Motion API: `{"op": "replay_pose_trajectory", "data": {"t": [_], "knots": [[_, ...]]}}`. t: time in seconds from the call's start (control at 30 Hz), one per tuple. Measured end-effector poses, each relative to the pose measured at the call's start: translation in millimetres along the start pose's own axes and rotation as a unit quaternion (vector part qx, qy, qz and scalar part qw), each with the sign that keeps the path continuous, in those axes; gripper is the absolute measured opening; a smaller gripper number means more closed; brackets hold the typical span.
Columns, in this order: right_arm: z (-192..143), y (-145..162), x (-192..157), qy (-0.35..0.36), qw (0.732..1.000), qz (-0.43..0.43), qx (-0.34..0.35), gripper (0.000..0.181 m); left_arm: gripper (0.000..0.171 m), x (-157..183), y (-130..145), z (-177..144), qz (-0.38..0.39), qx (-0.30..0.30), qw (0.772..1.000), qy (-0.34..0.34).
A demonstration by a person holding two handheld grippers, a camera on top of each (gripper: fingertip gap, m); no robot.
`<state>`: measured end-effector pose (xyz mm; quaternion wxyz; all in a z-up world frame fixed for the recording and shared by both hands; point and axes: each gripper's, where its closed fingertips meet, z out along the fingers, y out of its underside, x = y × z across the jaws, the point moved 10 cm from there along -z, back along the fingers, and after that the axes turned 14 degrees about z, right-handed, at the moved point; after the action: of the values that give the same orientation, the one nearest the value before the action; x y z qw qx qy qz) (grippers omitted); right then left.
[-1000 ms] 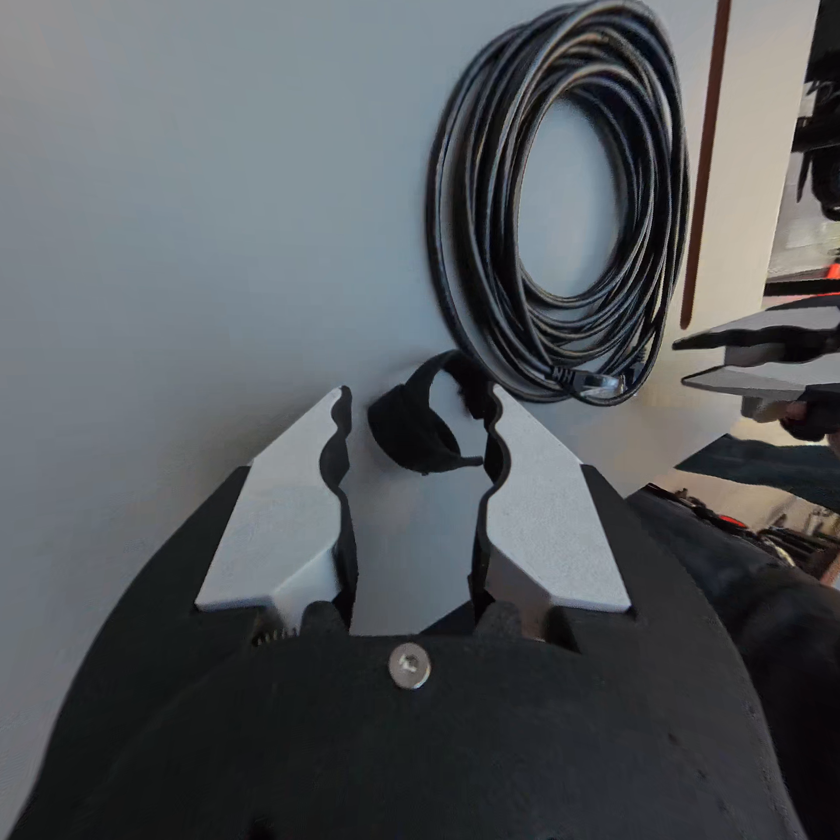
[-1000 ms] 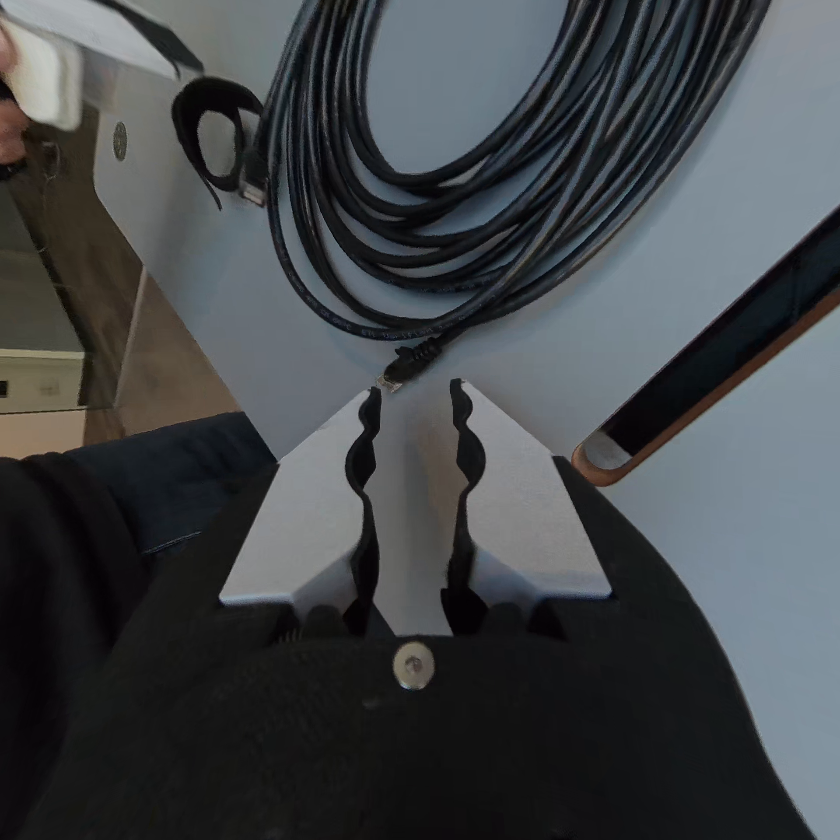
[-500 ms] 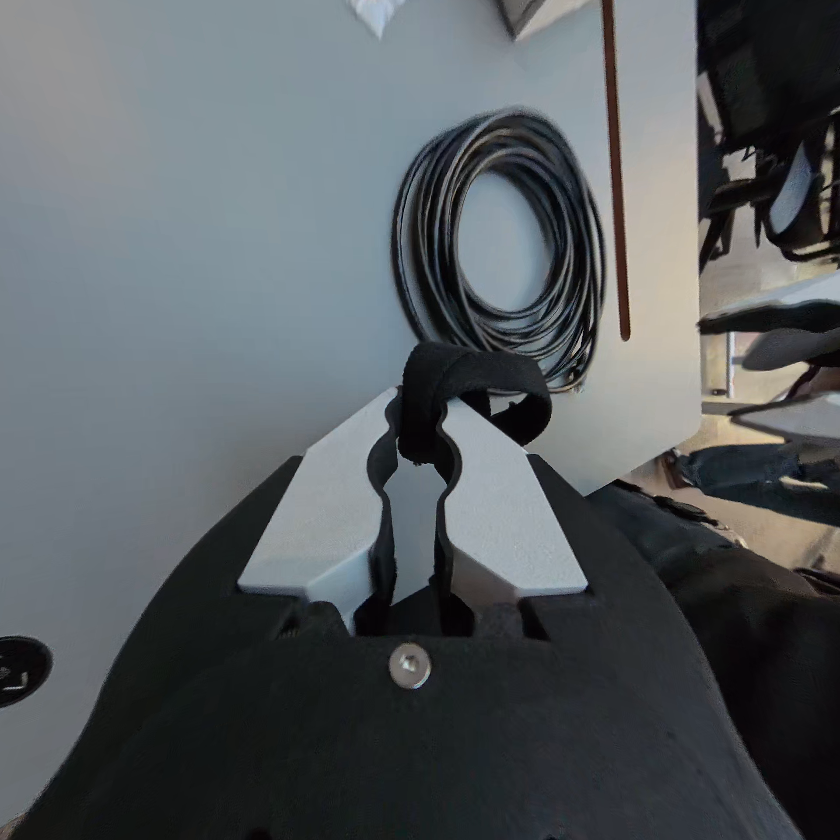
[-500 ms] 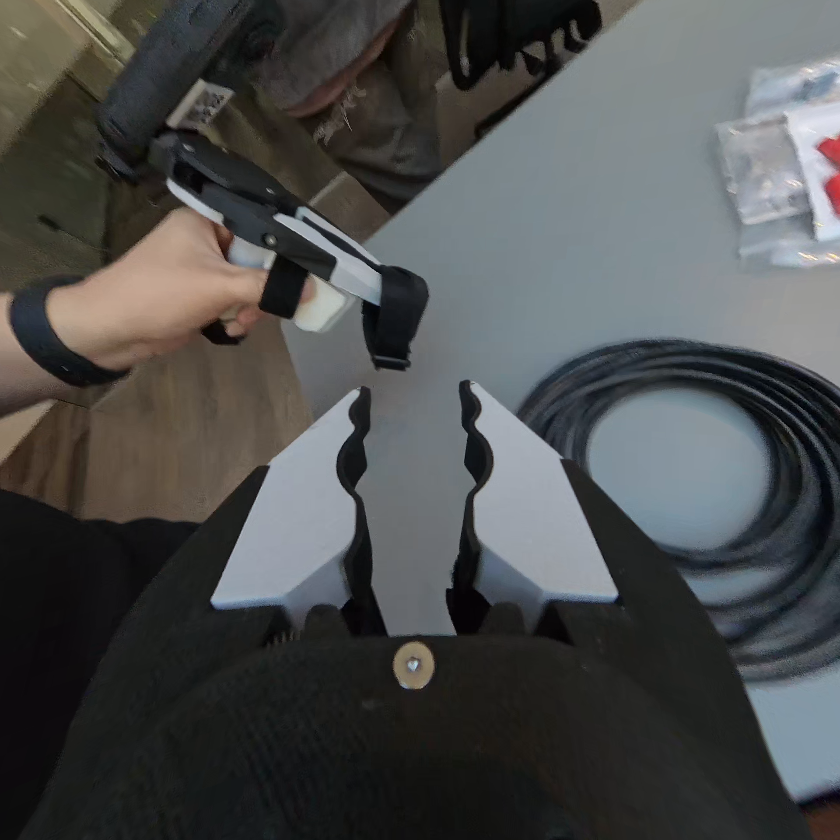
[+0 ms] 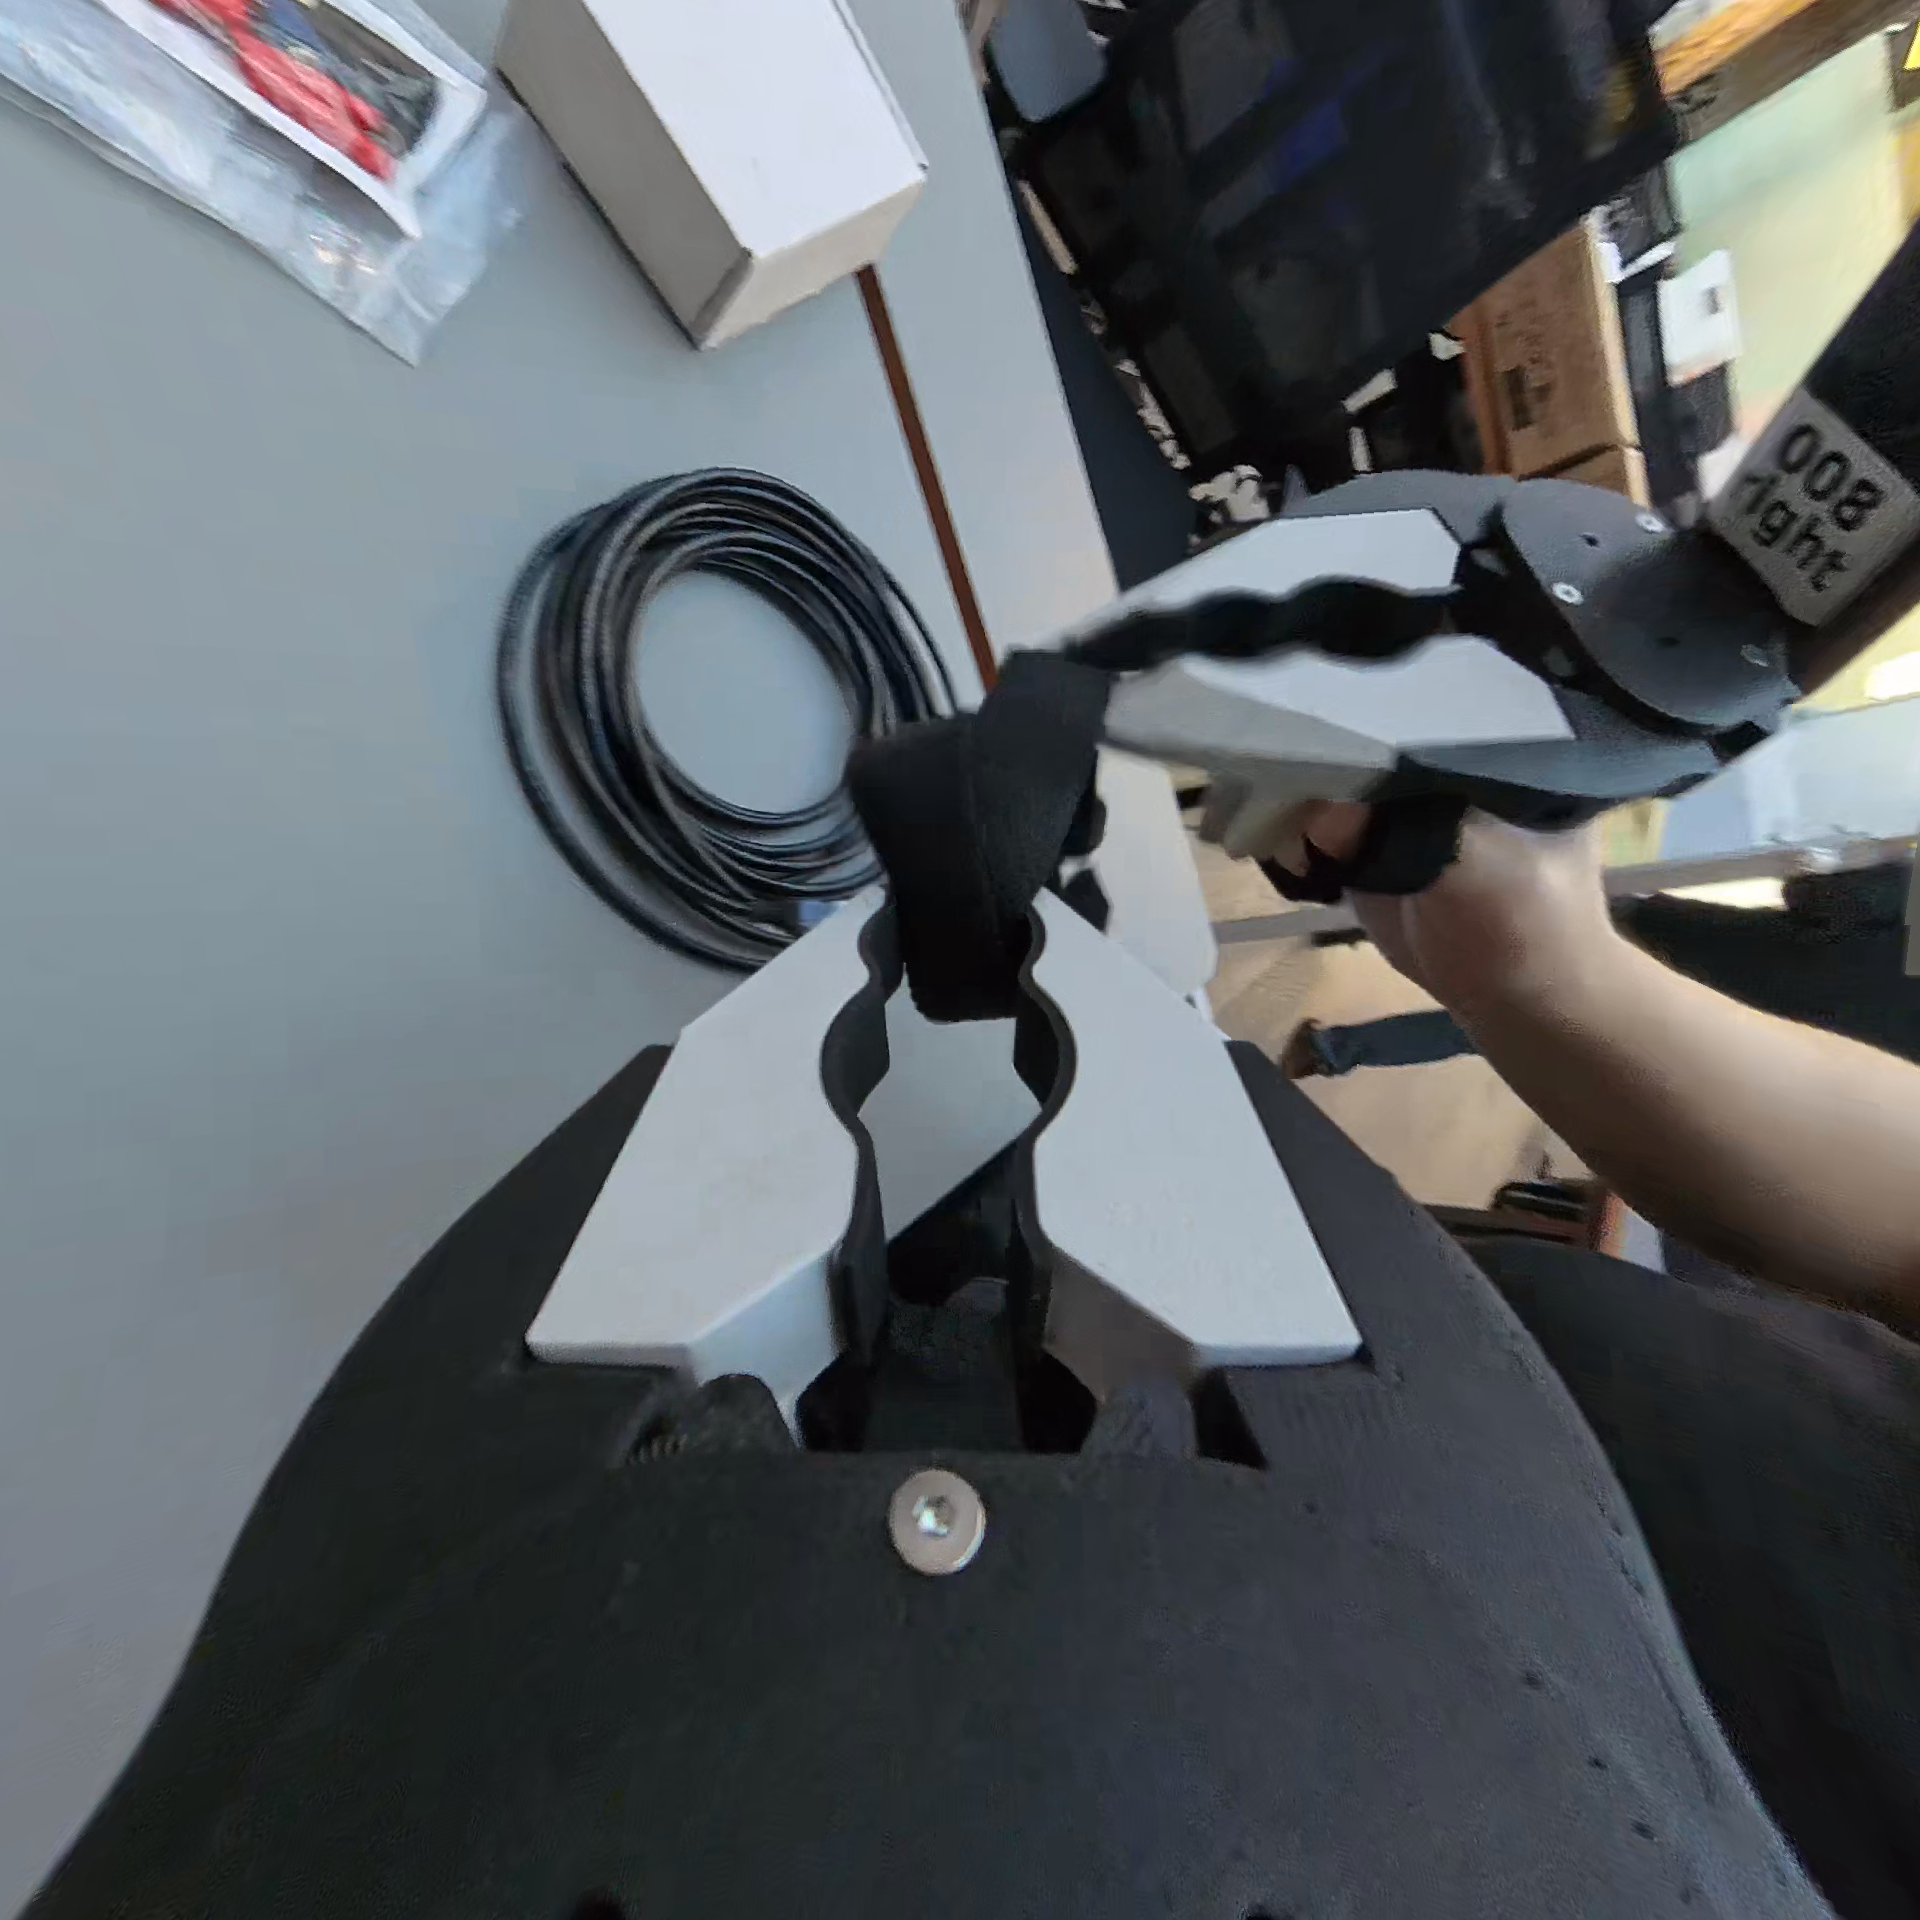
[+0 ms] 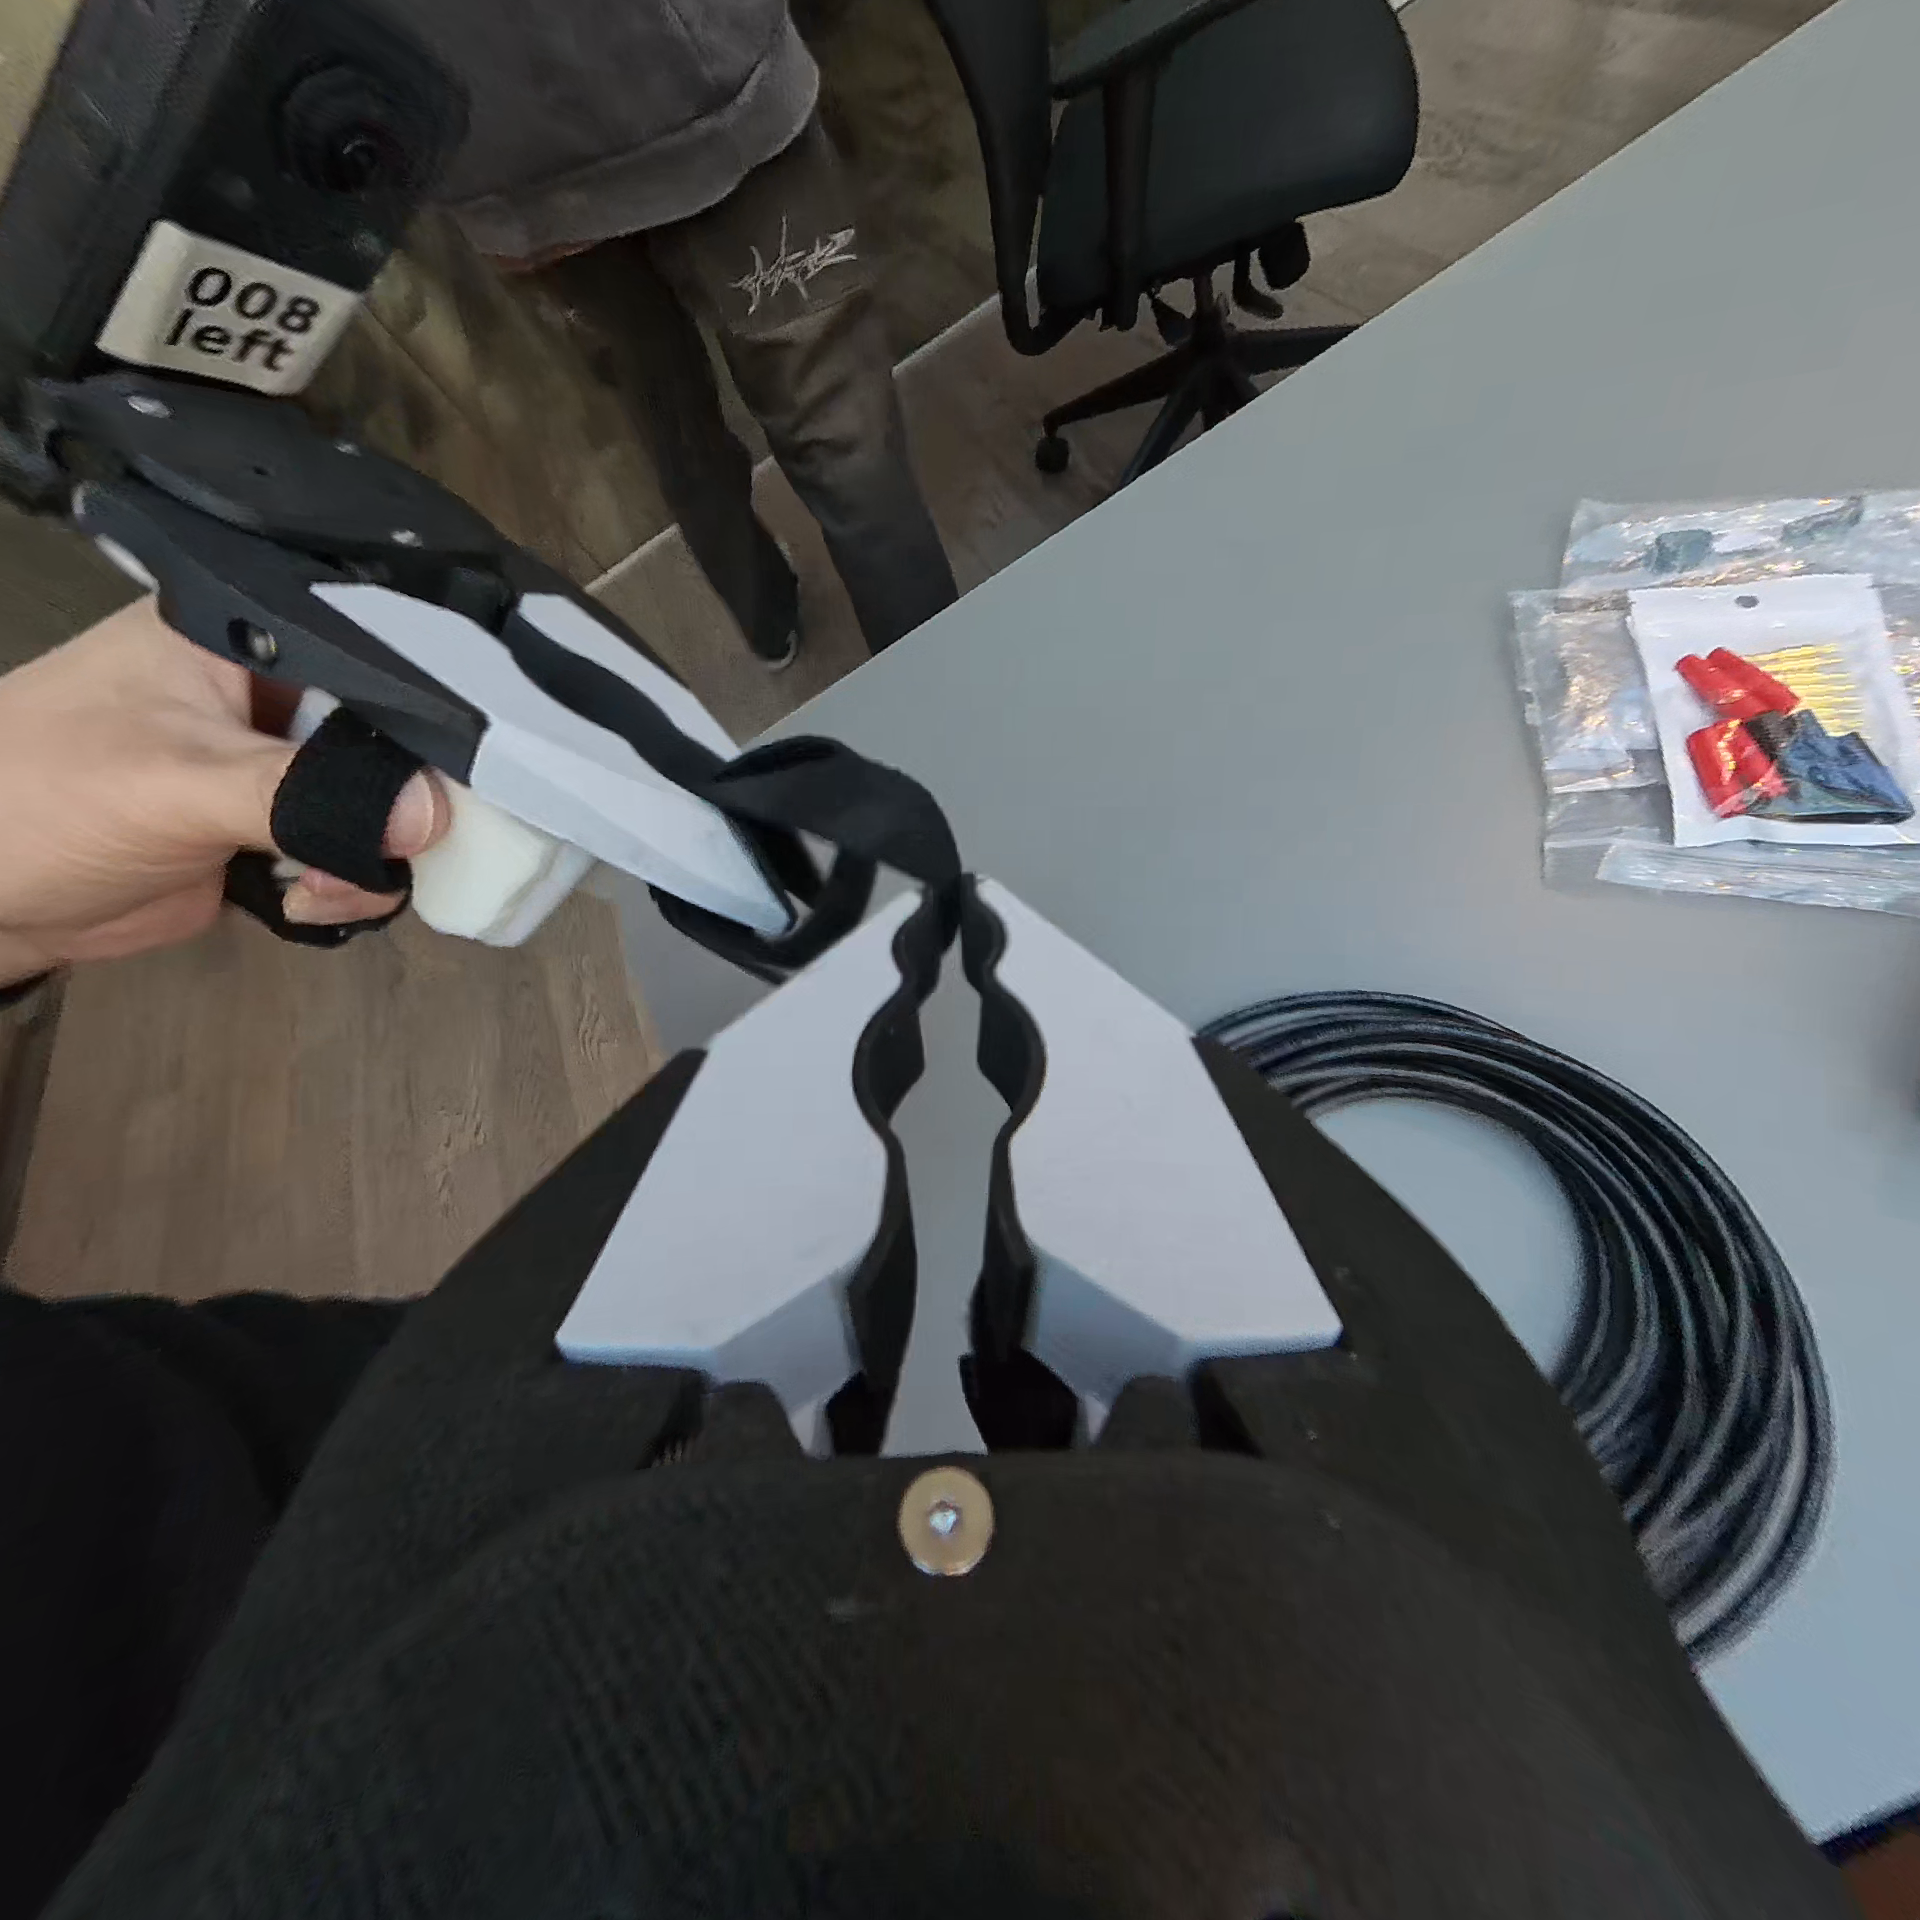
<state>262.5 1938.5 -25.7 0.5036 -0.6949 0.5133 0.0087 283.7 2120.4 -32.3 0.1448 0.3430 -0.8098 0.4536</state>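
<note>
left gripper [image 5: 956,925] now clamps one end of the black strap [image 5: 966,821]; a second ago its jaws were wide with the strap lying loose between them on the desk [image 5: 260,727], half a second ago they had closed on it. strap is now lifted clear of the desk, in the air at about 12 o'clock of the left jaws.

right gripper [image 6: 951,904] has changed too: half a second ago its jaws were apart and empty, hovering short of the strap; now they're narrow and pinch the strap's other part right at the tips. in the left view the right gripper [image 5: 1049,665] comes in from 2 o'clock, tips on the strap. in the right view the left gripper [image 6: 769,873] comes in from 10 o'clock, strap [image 6: 842,800] bridging the two tip pairs. so both grippers hold the same strap, held between them, looped and folded, not pulled flat.

cable coil [image 5: 707,717] hasn't been touched, lies on the desk at 11 o'clock of the left jaws, well apart from the strap; in the right view the coil [image 6: 1621,1278] sits at 3 o'clock.

other stuff: white box [image 5: 717,135] and plastic bags [image 6: 1725,707] at the far side of the desk. a person's legs [image 6: 790,395] and an office chair [image 6: 1174,177] beyond the desk edge.
</note>
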Motion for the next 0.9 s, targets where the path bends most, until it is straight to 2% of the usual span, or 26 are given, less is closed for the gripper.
{"op": "replay_pose_trajectory", "data": {"t": [0.07, 0.13, 0.23, 0.33, 0.43, 0.53, 0.63, 0.73, 0.83, 0.87, 0.9], "knots": [[-13, 1, 5, -0.011, 1.0, 0.002, -0.001, 0.0, 0.017, 9, 0, 4, -0.012, 0.009, 0.998, 0.058], [-23, 3, 6, -0.023, 1.0, 0.018, -0.004, 0.0, 0.018, 18, 0, 6, -0.016, 0.017, 0.996, 0.084], [-39, 7, -1, -0.004, 1.0, 0.003, 0.013, 0.0, 0.021, 31, 1, 5, -0.002, 0.033, 0.996, 0.089], [-61, 5, -5, -0.004, 0.998, 0.032, 0.049, 0.0, 0.026, 49, -1, -4, 0.001, 0.069, 0.992, 0.101], [-97, 0, -7, -0.03, 0.993, 0.08, 0.084, 0.0, 0.017, 69, 1, -20, 0.032, 0.112, 0.989, 0.088], [-137, 2, -19, -0.059, 0.988, 0.089, 0.115, 0.0, 0.022, 98, 6, -29, 0.078, 0.151, 0.983, 0.075], [-178, 16, -33, -0.082, 0.982, 0.101, 0.138, 0.0, 0.038, 130, 11, -17, 0.082, 0.175, 0.973, 0.124], [-216, 37, -44, -0.062, 0.982, 0.088, 0.154, 0.0, 0.042, 169, 14, 5, 0.051, 0.209, 0.951, 0.222], [-248, 60, -52, -0.047, 0.981, 0.089, 0.167, 0.0, 0.046, 210, 19, 29, 0.019, 0.208, 0.935, 0.286], [-258, 67, -54, -0.042, 0.98, 0.089, 0.172, 0.0, 0.041, 223, 22, 36, 0.019, 0.204, 0.934, 0.294], [-266, 74, -56, -0.039, 0.979, 0.09, 0.179, 0.0, 0.02, 234, 25, 43, 0.023, 0.198, 0.933, 0.298]]}}
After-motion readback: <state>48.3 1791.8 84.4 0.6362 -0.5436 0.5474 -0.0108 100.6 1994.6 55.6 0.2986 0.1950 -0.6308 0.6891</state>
